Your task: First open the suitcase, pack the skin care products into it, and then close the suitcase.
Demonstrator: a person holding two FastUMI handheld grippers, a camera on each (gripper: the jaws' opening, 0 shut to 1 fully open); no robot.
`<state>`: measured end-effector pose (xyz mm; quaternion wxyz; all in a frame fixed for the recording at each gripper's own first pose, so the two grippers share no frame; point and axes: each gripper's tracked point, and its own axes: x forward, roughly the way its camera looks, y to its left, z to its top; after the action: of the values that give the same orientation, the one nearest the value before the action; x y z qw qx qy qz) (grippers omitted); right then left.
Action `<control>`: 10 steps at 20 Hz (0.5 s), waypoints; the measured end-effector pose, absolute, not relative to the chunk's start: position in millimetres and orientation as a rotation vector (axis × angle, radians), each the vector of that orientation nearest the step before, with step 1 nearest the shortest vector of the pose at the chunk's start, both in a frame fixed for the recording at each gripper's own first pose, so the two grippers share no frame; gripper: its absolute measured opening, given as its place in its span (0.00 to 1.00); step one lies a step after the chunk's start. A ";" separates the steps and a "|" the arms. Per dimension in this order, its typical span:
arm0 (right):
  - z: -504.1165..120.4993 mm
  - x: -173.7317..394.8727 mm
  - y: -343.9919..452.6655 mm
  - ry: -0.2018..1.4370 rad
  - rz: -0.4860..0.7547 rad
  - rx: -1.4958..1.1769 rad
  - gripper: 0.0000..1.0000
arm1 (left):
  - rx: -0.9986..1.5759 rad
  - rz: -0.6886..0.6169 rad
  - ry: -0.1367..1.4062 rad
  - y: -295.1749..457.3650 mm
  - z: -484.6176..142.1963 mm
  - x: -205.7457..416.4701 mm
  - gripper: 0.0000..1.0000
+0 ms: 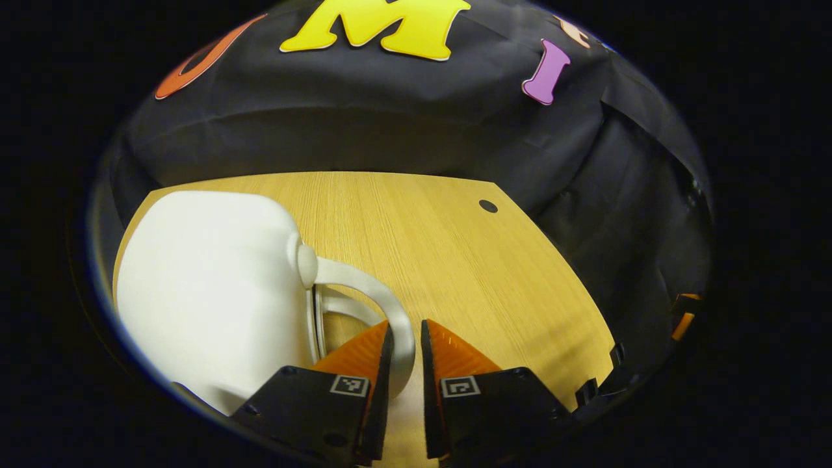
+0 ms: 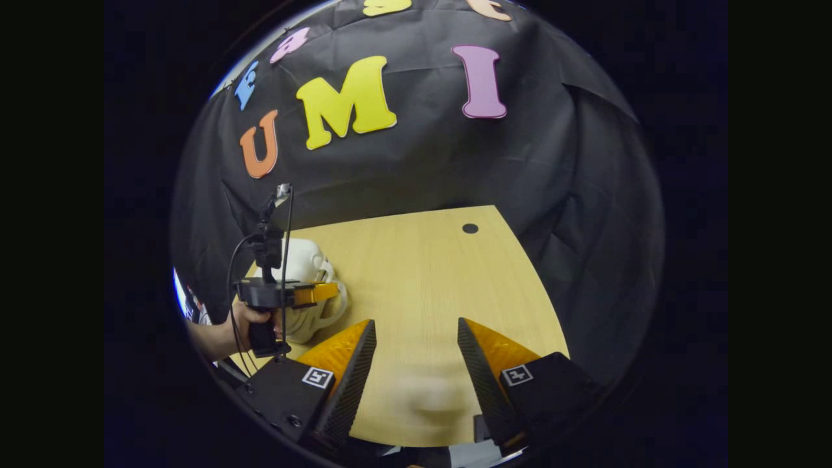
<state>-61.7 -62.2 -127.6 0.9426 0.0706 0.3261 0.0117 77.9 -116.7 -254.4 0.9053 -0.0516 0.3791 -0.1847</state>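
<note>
Pale wooden desk (image 1: 455, 260) with 1 small dark round hole (image 1: 488, 206) near its far edge stands against black cloth. At the desk's left edge lies the smooth white hard-shell suitcase (image 1: 208, 286), lid down, its curved white handle (image 1: 383, 305) pointing inward. The left gripper (image 1: 406, 351) has its 2 fingers nearly together around that handle. The right gripper (image 2: 416, 351) hangs with jaws spread wide over bare wood near the front edge.

White suitcase (image 1: 208, 292) on a pale wood-grain table (image 1: 455, 260).
</note>
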 end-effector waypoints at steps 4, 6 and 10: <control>-129.3 -57.0 -65.0 0.665 0.035 0.147 0.76 | -0.113 -0.360 0.727 -122.6 -222.7 75.4 0.91; -121.1 -44.0 -60.6 0.641 0.054 0.144 0.76 | -0.080 -0.341 0.662 -121.4 -194.6 74.0 0.99; -73.2 -1.6 -40.2 0.499 0.106 0.059 0.76 | -0.042 -0.269 0.421 -104.5 -97.2 81.7 0.98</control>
<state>-1.6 -40.2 -73.2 0.9672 0.0293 0.2470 0.0523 81.7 -104.5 -97.2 0.9688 -0.0206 0.2084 -0.1329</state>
